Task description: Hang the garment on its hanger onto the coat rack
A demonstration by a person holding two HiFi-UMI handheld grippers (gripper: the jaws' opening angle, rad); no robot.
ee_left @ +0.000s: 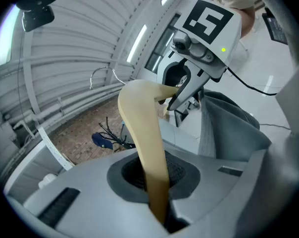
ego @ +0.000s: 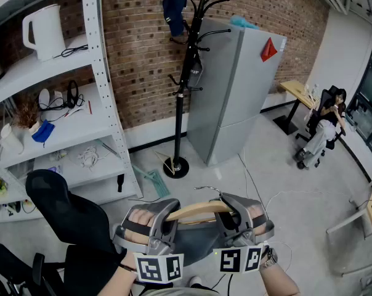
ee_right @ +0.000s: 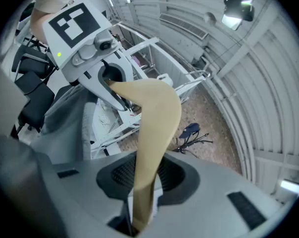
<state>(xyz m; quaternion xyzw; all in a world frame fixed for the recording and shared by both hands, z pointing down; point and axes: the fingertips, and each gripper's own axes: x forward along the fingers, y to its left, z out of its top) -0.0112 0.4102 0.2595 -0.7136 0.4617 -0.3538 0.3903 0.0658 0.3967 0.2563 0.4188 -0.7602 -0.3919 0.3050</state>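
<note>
- The left gripper (ego: pixel 154 226) and right gripper (ego: pixel 238 219) each clamp one end of a wooden hanger (ego: pixel 198 210).
- A grey garment (ego: pixel 195 242) drapes from the hanger, close to the person.
- The black coat rack (ego: pixel 185 85) stands well apart ahead, by a brick wall (ego: pixel 137 54). A dark cap (ego: pixel 173 8) occupies one upper peg.
- To do this well, carry the hanger level, raise both ends together, and lead its wire hook (ego: pixel 209 192) over a peg that seems free, probably on the right.
</note>
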